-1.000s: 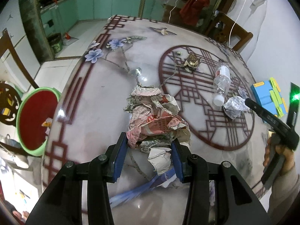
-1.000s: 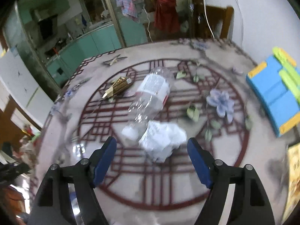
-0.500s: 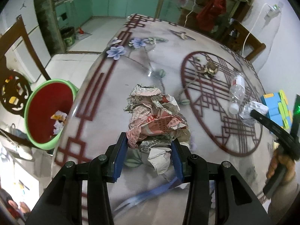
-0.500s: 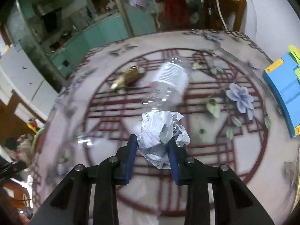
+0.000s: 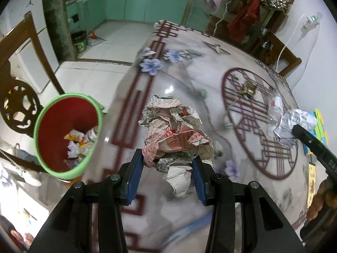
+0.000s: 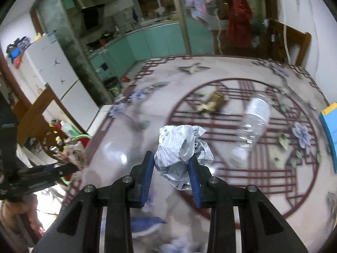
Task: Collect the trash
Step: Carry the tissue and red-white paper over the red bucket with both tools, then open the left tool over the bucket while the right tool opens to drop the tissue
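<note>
My left gripper (image 5: 167,176) is shut on a big wad of crumpled newspaper (image 5: 175,136), carried above the patterned table near its left edge. Left of it, below the table edge, stands a red bin with a green rim (image 5: 65,136) holding some scraps. My right gripper (image 6: 170,178) is shut on a crumpled white paper ball (image 6: 181,154), lifted off the table; that ball also shows at the right of the left wrist view (image 5: 294,124). An empty clear plastic bottle (image 6: 254,122) and a small brown crumpled wrapper (image 6: 213,103) lie on the round red pattern.
A blue and yellow-green block (image 6: 329,124) sits at the table's right edge. Wooden chairs (image 5: 19,80) stand by the bin and behind the table (image 6: 288,40). A dark waste bin (image 5: 79,42) stands on the tiled floor near teal cabinets.
The right gripper closed on the white paper ball and lifted it toward the left. The left gripper carried the newspaper wad leftward, bringing the red bin closer in view.
</note>
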`<state>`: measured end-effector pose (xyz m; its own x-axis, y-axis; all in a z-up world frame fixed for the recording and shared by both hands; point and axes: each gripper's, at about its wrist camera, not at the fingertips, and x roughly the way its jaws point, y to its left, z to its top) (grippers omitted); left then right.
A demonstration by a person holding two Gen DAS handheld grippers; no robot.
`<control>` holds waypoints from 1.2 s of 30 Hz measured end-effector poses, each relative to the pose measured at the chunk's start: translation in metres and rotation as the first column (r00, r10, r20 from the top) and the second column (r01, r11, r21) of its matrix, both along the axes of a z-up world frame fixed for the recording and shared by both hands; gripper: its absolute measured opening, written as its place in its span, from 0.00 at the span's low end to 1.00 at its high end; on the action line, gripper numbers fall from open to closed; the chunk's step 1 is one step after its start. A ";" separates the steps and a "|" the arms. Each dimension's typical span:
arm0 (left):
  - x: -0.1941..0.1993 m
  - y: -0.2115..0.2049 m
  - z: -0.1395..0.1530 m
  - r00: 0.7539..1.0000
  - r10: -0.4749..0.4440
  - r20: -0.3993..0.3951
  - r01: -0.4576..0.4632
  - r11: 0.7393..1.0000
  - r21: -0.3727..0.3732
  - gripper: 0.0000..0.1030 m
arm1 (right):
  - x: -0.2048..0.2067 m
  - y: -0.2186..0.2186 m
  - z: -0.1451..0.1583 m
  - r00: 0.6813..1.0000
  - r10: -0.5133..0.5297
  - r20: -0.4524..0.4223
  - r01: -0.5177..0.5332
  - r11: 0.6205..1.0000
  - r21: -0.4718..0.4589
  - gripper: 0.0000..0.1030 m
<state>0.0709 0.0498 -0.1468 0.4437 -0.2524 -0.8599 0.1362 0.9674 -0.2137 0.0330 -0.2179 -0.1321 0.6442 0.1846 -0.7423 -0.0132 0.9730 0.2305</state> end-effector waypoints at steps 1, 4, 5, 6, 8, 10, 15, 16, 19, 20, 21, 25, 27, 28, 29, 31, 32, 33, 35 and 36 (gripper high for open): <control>0.002 0.009 -0.001 1.000 0.007 -0.003 -0.007 1.000 -0.001 0.40 | 0.002 0.009 0.002 1.000 0.011 0.001 -0.011 1.000 -0.002 0.30; 0.008 0.039 -0.002 0.999 0.034 -0.007 -0.034 0.999 -0.011 0.40 | 0.011 0.052 0.002 0.997 0.068 -0.022 -0.069 0.998 -0.010 0.30; 0.010 0.049 -0.003 0.999 0.042 -0.006 -0.042 0.999 -0.011 0.40 | 0.013 0.062 0.000 0.996 0.082 -0.025 -0.083 0.997 -0.013 0.30; 0.011 0.057 -0.004 0.999 0.046 -0.006 -0.046 0.999 -0.007 0.40 | 0.017 0.077 -0.001 0.994 0.102 -0.029 -0.103 0.995 -0.015 0.30; 0.015 0.079 -0.009 0.998 0.058 -0.012 -0.057 0.998 0.012 0.40 | 0.024 0.105 -0.004 0.990 0.134 -0.033 -0.135 0.991 -0.012 0.30; 0.020 0.098 -0.016 0.997 0.071 -0.027 -0.070 0.997 0.027 0.40 | 0.032 0.138 -0.007 0.984 0.172 -0.035 -0.173 0.985 -0.015 0.30; 0.030 0.141 -0.034 0.993 0.105 -0.061 -0.103 0.994 0.041 0.40 | 0.051 0.203 -0.019 0.969 0.241 -0.053 -0.242 0.970 0.002 0.30; 0.032 0.149 -0.036 0.992 0.110 -0.066 -0.108 0.993 0.041 0.40 | 0.055 0.215 -0.021 0.966 0.254 -0.056 -0.254 0.967 0.002 0.30; 0.041 0.170 -0.041 0.990 0.120 -0.075 -0.117 0.992 0.042 0.40 | 0.064 0.246 -0.024 0.955 0.290 -0.057 -0.290 0.957 0.005 0.30; 0.044 0.177 -0.042 0.990 0.121 -0.078 -0.118 0.992 0.039 0.40 | 0.067 0.256 -0.024 0.952 0.300 -0.056 -0.300 0.954 0.005 0.30; 0.046 0.181 -0.042 0.990 0.120 -0.078 -0.117 0.992 0.037 0.40 | 0.069 0.263 -0.025 0.950 0.306 -0.056 -0.306 0.952 0.006 0.30; 0.056 0.198 -0.044 0.990 0.122 -0.074 -0.120 0.992 0.029 0.40 | 0.084 0.294 -0.030 0.946 0.320 -0.062 -0.319 0.948 0.025 0.30; 0.062 0.206 -0.046 0.989 0.124 -0.079 -0.123 0.992 0.026 0.40 | 0.090 0.304 -0.032 0.942 0.328 -0.065 -0.328 0.945 0.022 0.30; 0.064 0.209 -0.047 0.989 0.122 -0.083 -0.120 0.992 0.024 0.40 | 0.093 0.309 -0.032 0.941 0.332 -0.065 -0.331 0.943 0.021 0.30; 0.067 0.211 -0.048 0.989 0.120 -0.084 -0.118 0.993 0.023 0.40 | 0.096 0.312 -0.032 0.940 0.335 -0.068 -0.334 0.942 0.022 0.30; 0.071 0.216 -0.049 0.989 0.120 -0.085 -0.118 0.993 0.023 0.40 | 0.104 0.320 -0.035 0.936 0.344 -0.077 -0.344 0.939 0.020 0.30; 0.072 0.218 -0.050 0.989 0.119 -0.086 -0.118 0.993 0.020 0.40 | 0.107 0.323 -0.037 0.934 0.347 -0.081 -0.346 0.938 0.018 0.30; 0.074 0.220 -0.050 0.989 0.120 -0.086 -0.119 0.993 0.018 0.40 | 0.111 0.328 -0.039 0.933 0.350 -0.087 -0.350 0.937 0.018 0.30; 0.077 0.224 -0.051 0.989 0.121 -0.086 -0.120 0.993 0.014 0.40 | 0.116 0.333 -0.043 0.931 0.353 -0.097 -0.352 0.936 0.019 0.30; 0.079 0.225 -0.052 0.989 0.121 -0.089 -0.120 0.993 0.012 0.40 | 0.117 0.334 -0.044 0.930 0.352 -0.101 -0.352 0.936 0.019 0.30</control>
